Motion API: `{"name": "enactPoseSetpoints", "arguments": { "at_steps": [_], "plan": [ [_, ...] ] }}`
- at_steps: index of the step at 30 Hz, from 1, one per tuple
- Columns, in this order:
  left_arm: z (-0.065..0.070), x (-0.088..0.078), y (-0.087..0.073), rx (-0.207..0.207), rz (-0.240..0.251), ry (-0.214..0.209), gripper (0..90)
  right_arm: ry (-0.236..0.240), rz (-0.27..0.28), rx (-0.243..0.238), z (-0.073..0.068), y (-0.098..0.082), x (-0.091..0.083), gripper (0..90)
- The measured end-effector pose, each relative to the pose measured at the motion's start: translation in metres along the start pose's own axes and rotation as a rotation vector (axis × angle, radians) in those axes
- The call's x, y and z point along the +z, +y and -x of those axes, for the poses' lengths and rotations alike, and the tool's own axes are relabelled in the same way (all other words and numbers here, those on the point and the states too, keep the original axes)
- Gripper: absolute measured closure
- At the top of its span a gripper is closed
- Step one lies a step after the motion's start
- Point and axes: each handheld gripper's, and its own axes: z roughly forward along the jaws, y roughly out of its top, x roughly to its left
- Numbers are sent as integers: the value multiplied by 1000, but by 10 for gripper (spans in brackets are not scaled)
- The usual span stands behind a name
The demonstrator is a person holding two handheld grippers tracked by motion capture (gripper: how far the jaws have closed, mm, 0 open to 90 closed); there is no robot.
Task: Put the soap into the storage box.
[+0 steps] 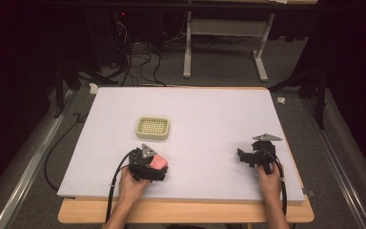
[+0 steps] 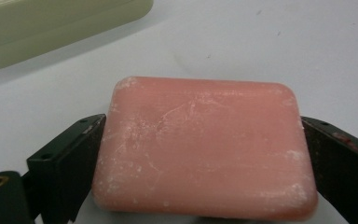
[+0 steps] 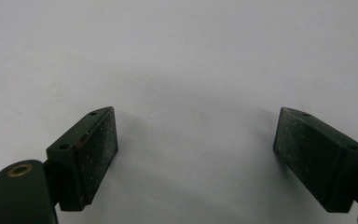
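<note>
Pink soap bar [image 2: 205, 149], one only, sits clamped in the left gripper [image 1: 148, 164]; one soap dish [image 1: 153, 128] lies beyond it; the right gripper [image 3: 196, 154] is wide open, empty.

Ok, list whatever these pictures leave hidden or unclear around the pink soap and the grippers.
- Soap: near edge cut off by the left gripper view's bottom; underside hidden.
- Soap dish: cropped by that view's top-left corner.
- Left gripper: jaws too small in the high view.
- Right gripper: body below frame.
</note>
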Motion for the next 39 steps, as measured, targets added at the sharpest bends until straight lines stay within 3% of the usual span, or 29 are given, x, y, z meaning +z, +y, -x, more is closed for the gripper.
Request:
{"name": "enactPoseSetpoints", "arguments": {
  "at_steps": [12, 28, 39],
  "plan": [
    [1, -2, -1, 13, 4, -10, 132, 0, 0, 1, 0, 0, 0, 142],
    [4, -3, 2, 1, -13, 16, 138, 1, -1, 1, 0, 0, 0, 142],
    [4, -7, 7, -6, -1, -5, 139, 1, 0, -1, 0, 0, 0, 142]
  ]
}}
